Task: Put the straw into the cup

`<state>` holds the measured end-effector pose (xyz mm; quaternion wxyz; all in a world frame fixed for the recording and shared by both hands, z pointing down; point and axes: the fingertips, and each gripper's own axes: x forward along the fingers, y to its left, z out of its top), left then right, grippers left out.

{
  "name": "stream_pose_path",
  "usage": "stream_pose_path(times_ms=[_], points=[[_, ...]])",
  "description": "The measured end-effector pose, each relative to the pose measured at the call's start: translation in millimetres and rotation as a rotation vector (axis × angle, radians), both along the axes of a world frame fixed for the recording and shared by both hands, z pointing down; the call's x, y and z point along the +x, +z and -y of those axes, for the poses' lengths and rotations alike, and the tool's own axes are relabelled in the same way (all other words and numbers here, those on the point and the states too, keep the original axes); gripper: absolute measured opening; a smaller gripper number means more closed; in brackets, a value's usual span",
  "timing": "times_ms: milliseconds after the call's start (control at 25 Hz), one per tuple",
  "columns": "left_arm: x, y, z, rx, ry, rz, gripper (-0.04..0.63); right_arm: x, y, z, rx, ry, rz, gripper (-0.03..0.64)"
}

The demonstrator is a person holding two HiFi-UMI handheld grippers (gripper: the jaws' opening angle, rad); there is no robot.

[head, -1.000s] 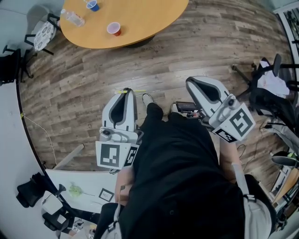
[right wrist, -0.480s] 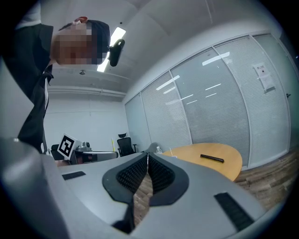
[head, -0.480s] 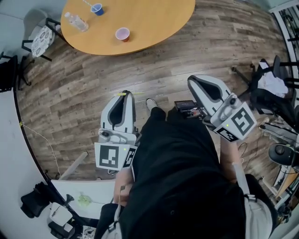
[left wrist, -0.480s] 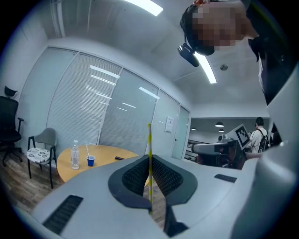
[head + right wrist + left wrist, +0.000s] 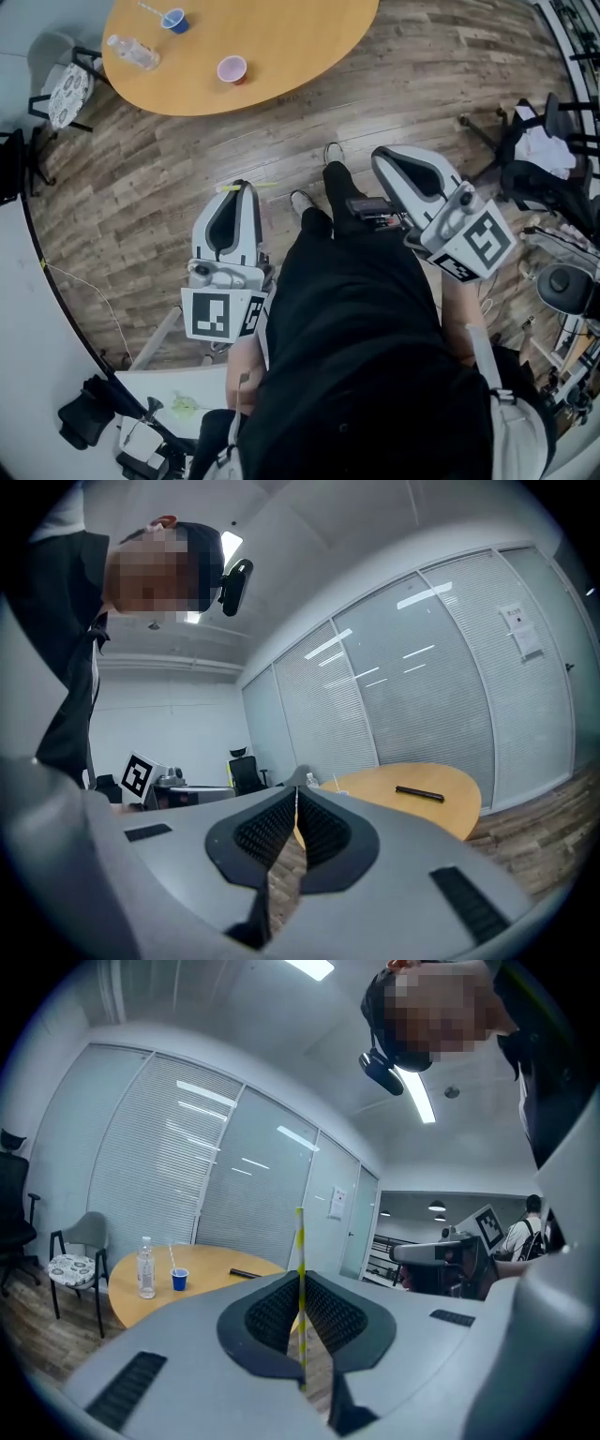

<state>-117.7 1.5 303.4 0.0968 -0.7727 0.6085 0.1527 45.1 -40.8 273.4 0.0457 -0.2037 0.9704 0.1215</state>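
Observation:
A yellow-and-white striped straw (image 5: pixel 300 1269) stands upright between the jaws of my left gripper (image 5: pixel 300 1283), which is shut on it. In the head view the straw (image 5: pixel 231 187) lies crosswise at the tip of the left gripper (image 5: pixel 246 186), over the wooden floor. A pink cup (image 5: pixel 232 68) stands on the round wooden table (image 5: pixel 281 47) ahead. A blue cup (image 5: pixel 174 19) (image 5: pixel 179 1279) with a straw in it stands further back. My right gripper (image 5: pixel 380 156) (image 5: pixel 296 792) is shut with nothing between its jaws.
A water bottle (image 5: pixel 131 52) (image 5: pixel 145 1267) stands beside the blue cup. A black slim object (image 5: pixel 420 793) lies on the table. A chair (image 5: pixel 58 89) stands left of the table, office chairs (image 5: pixel 539 173) at the right. A white desk (image 5: pixel 178 398) lies behind at the left.
The table and floor have shifted in the head view and a foot has stepped forward. Both grippers hold the same pose, and the straw stays in the left one.

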Motion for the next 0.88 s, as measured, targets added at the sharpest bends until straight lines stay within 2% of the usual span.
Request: stream_pose_path(times_ms=[240,880], points=[[7.1,-18.8,24.3,0.003,-0.031,-0.003,0.031,5.7,-18.5,33.9,0.007,-0.026,0.0,0.018],[-2.2,-82.2,108.9,-0.011,-0.148,-0.043,0.031,-31.9,-83.8,138.4,-0.002,-0.198,-0.016,0.018]])
